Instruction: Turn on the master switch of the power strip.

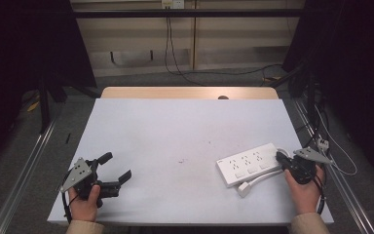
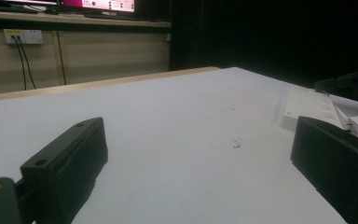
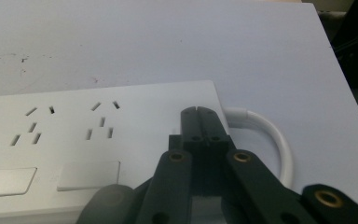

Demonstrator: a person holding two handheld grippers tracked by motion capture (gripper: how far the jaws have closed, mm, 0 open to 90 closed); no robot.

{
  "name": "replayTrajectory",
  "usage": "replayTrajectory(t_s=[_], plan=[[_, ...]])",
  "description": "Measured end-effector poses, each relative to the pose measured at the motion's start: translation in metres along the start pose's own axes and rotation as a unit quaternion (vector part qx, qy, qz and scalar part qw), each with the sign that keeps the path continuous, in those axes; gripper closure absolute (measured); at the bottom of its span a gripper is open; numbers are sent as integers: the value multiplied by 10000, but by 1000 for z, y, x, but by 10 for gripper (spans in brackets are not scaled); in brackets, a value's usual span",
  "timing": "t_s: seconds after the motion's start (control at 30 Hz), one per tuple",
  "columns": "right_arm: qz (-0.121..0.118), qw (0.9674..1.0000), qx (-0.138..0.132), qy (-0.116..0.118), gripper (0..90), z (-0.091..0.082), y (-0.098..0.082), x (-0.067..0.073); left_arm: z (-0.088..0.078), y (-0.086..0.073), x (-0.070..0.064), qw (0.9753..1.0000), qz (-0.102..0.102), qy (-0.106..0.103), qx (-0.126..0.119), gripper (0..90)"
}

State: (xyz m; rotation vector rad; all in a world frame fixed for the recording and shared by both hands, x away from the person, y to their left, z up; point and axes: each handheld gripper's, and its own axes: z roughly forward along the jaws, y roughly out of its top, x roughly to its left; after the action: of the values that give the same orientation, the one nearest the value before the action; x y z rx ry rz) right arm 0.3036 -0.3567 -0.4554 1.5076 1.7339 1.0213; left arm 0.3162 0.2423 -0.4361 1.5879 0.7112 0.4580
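This looks like a lab recording bay: a bare white worktop (image 1: 175,136) flanked by metal floor rails (image 1: 24,170), black curtains (image 1: 24,44) on both sides, loose cables (image 1: 224,72) running to a far wall socket (image 1: 172,4).

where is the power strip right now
In the high view the power strip lies on the table's right side, its right end at the shut right gripper.

The high view looks forward and down over the whole worktop (image 1: 175,131). The left gripper view sits low, skimming the worktop between its open tool (image 2: 200,158) toward the power strip (image 2: 307,109). The right gripper view hangs close above that strip (image 3: 74,135), behind its closed tool (image 3: 199,114).
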Motion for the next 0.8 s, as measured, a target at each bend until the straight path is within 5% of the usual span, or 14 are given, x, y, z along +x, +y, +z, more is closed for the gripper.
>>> replayTrajectory(t_s=[0.8], plan=[[7,10000,-17,-36,900,0,-1,1,-1,1,-1,10000,9,1,-42,35]])
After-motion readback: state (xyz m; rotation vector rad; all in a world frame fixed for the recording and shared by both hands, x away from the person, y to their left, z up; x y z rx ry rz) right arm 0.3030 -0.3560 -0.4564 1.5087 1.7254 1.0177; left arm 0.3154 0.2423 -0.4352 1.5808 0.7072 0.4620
